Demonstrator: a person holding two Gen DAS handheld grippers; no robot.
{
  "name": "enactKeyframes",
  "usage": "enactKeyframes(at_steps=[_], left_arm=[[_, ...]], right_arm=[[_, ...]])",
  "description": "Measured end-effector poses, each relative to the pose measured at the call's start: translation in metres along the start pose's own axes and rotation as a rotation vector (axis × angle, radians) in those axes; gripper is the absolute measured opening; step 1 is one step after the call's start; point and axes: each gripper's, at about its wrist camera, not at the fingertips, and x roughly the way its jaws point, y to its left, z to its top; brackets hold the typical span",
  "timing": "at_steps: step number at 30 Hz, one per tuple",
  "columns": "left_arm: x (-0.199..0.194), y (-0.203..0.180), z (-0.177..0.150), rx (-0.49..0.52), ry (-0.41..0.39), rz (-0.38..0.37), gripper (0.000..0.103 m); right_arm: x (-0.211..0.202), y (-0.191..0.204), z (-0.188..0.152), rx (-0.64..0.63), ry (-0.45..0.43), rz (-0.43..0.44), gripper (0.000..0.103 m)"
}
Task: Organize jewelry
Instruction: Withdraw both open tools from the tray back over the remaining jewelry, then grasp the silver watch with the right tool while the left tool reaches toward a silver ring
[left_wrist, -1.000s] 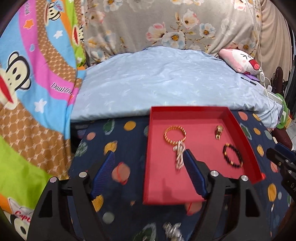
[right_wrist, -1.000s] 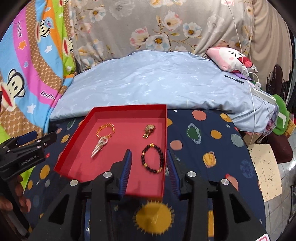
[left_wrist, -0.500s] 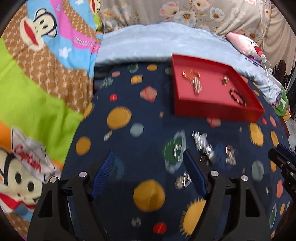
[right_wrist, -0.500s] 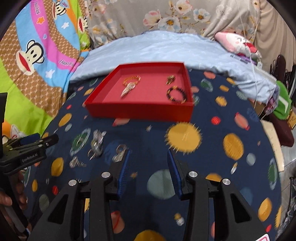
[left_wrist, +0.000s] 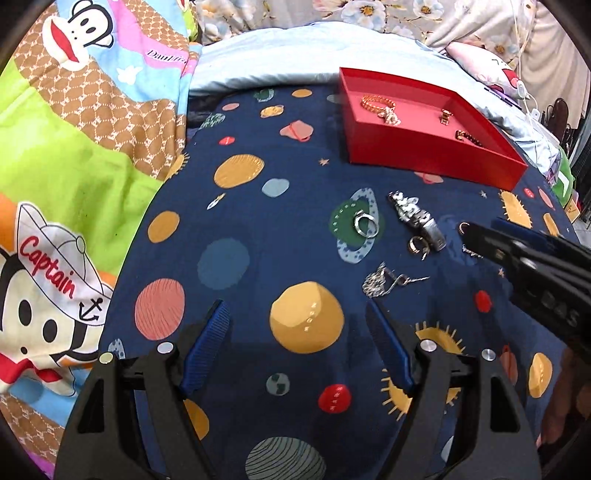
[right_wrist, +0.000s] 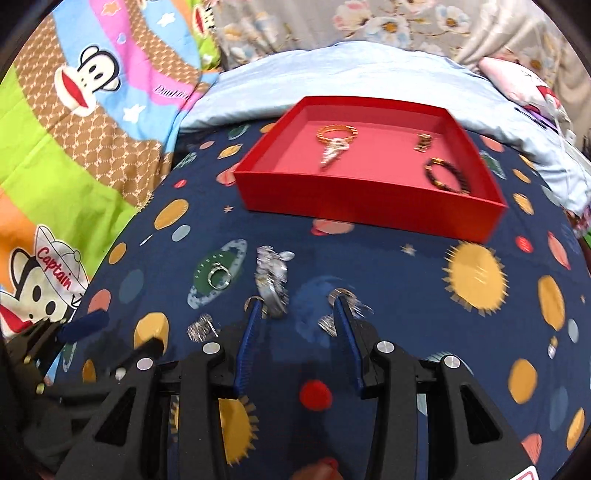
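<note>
A red tray (left_wrist: 424, 151) (right_wrist: 365, 214) sits on the navy planet-print blanket and holds a gold bracelet (right_wrist: 337, 132), a silver piece (right_wrist: 332, 153), a small gold charm (right_wrist: 422, 142) and a dark bead bracelet (right_wrist: 445, 179). Loose silver jewelry lies in front of it: a ring (left_wrist: 365, 225) (right_wrist: 219, 277), a chunky silver bracelet (left_wrist: 415, 218) (right_wrist: 273, 277), a small ring (left_wrist: 417, 245), a crumpled chain (left_wrist: 382, 282) (right_wrist: 201, 328). My left gripper (left_wrist: 297, 321) is open and empty, below the chain. My right gripper (right_wrist: 295, 304) (left_wrist: 476, 236) is open, low over the loose pieces, straddling the blanket beside the silver bracelet.
A cartoon monkey blanket (left_wrist: 74, 147) lies at the left. A light blue quilt (right_wrist: 351, 81) and floral pillows (left_wrist: 369, 11) lie behind the tray. A pink plush (left_wrist: 491, 70) and cables are at the far right.
Both grippers pulled back from the tray and dropped toward the loose silver jewelry. The right gripper now reaches low among the pieces.
</note>
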Motion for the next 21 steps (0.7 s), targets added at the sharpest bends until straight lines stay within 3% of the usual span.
enactKeyframes(at_steps=[13, 17, 21], left_arm=[[0.007, 0.021, -0.002, -0.038, 0.018, -0.002, 0.074], [0.008, 0.021, 0.000, -0.039, 0.020, -0.011, 0.074], [0.009, 0.020, 0.000, -0.039, 0.022, -0.015, 0.074]], right_arm=[[0.047, 0.017, 0.017, -0.024, 0.055, 0.007, 0.041], [0.051, 0.020, 0.018, -0.047, 0.052, -0.011, 0.036], [0.052, 0.023, 0.016, -0.079, 0.043, -0.037, 0.024]])
